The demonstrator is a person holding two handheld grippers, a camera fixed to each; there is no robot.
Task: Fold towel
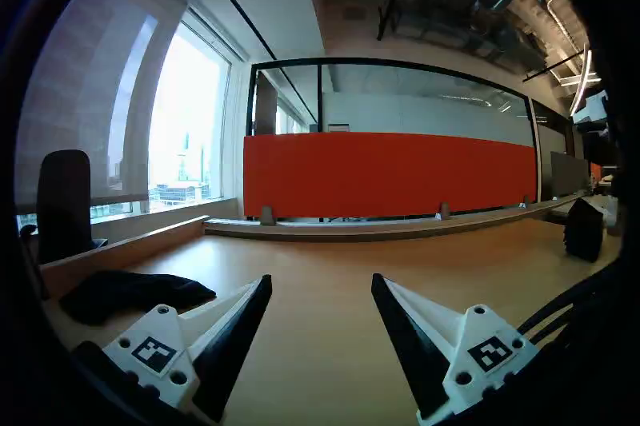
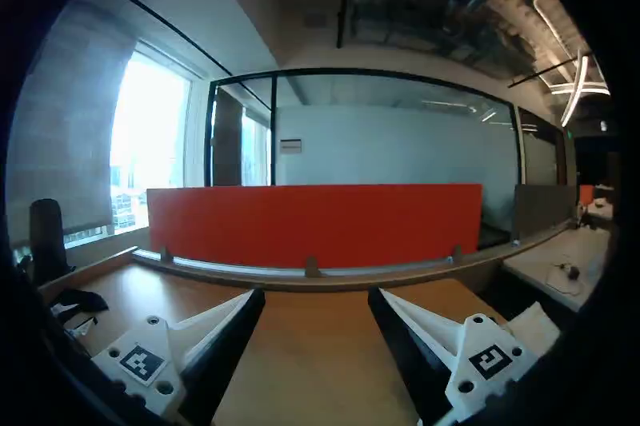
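A dark, crumpled towel (image 1: 128, 292) lies on the wooden table (image 1: 320, 266) at the left, just beyond my left gripper's left finger. My left gripper (image 1: 320, 292) hovers low over the tabletop, open, with only bare wood between its fingers. It does not touch the towel. My right gripper (image 2: 316, 298) is open too, over bare wood, with nothing in it. Far to its left a small dark shape (image 2: 76, 298) rests on the table; I cannot tell what it is.
An orange partition (image 1: 392, 174) with a raised ledge closes off the table's far edge. A black object (image 1: 584, 228) stands at the right of the left gripper view. Something white and flat (image 2: 538, 324) lies beside the right gripper's right finger. A dark chair back (image 1: 64, 202) stands by the window.
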